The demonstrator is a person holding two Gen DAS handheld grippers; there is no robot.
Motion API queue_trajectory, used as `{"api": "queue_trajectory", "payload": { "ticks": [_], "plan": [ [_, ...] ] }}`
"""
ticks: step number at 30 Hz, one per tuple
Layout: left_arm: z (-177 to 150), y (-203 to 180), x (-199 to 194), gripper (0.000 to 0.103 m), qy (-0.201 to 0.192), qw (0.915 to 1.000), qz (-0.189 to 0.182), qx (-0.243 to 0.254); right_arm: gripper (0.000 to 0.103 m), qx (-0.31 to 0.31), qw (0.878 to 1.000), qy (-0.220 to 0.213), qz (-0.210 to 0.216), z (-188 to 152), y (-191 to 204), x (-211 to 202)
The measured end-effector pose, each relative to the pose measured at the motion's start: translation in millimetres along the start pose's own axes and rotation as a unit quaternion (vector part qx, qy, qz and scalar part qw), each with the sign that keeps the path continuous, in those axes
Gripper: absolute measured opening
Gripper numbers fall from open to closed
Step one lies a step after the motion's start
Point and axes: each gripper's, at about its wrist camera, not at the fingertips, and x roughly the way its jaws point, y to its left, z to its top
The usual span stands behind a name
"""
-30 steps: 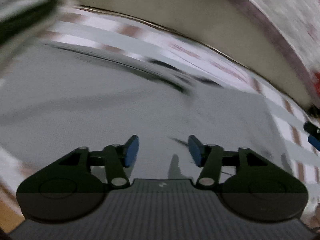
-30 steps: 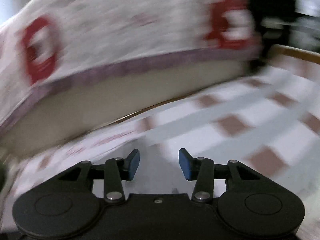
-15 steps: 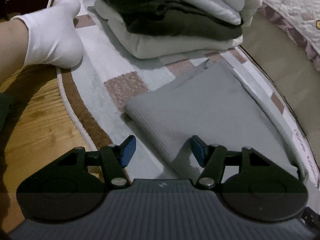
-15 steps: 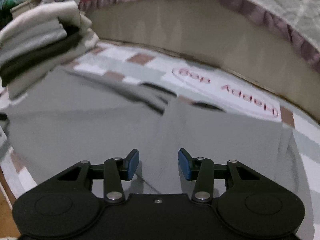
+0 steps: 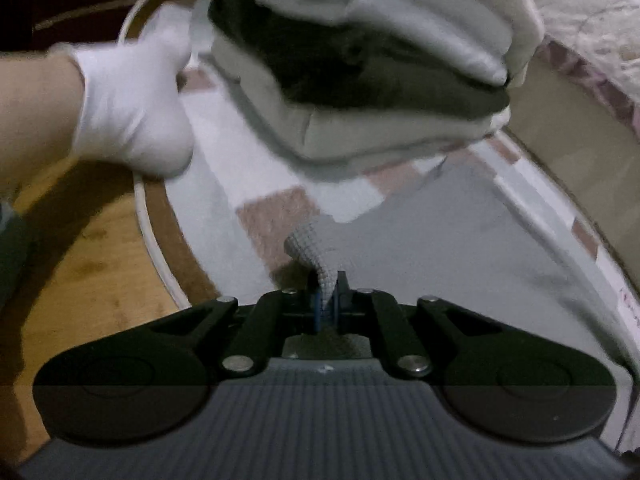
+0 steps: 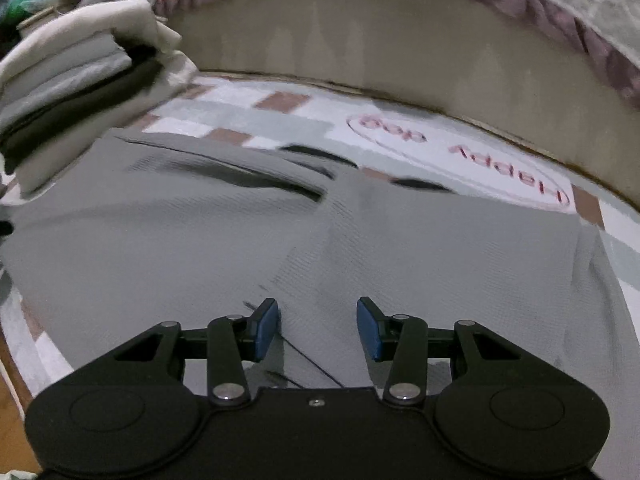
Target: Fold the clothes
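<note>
The grey garment [image 6: 280,240], a waffle-textured knit, lies spread flat on a patchwork rug [image 5: 276,216] on the floor, beside a bed base [image 6: 400,52] and next to a stack of folded clothes [image 5: 372,80]. The left gripper [image 5: 327,298] has its jaws pressed together on a corner of the garment; a small peak of cloth rises out of the pinch. The right gripper [image 6: 317,328] hovers low over the near part of the cloth with jaws spread, nothing between them. Judgement on handling: the fabric is light, soft and limp, will sag and crease wherever unsupported, and has enough texture not to slip from the pads; corners and hem edges are the sound places to take hold, one per gripper, so the fold stays square. The left wrist view alone shows the pinched corner, a person's foot in a white sock [image 5: 132,104] at the rug's edge and the wooden floor [image 5: 80,248]. The right wrist view alone shows the full spread of the garment, its dark folds near the far edge and the lettering [image 6: 464,152] printed on the rug.
</note>
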Motion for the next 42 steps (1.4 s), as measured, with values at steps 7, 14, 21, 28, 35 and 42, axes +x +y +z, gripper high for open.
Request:
{"api": "queue_trajectory", "payload": {
  "ticks": [7,14,21,28,35,42],
  "plan": [
    [-2,-4,-4,0.005,-0.016,0.9999,-0.003,0.001,0.055,-0.001,1.0,0.012,0.014,1,-3,0],
    [6,-24,-46,0.005,-0.078,0.9933,-0.085,-0.005,0.055,0.156,0.983,-0.026,0.092,9,-47,-23],
    [-14,-134,-100,0.005,-0.063,0.9577,-0.266,0.091,0.055,0.291,0.945,-0.047,0.144,3,-92,-41],
    [-110,-239,-98,0.005,0.097,0.9044,-0.336,0.245,0.055,0.363,0.907,-0.04,0.209,-7,-118,-54],
    [-148,-229,-48,0.006,0.195,0.9017,-0.294,0.25,0.055,0.366,0.904,-0.003,0.222,-10,-115,-33],
    [-108,-225,-84,0.05,0.217,0.876,-0.323,0.285,0.055,0.304,0.922,0.01,0.241,-2,-94,-36]
  ]
}}
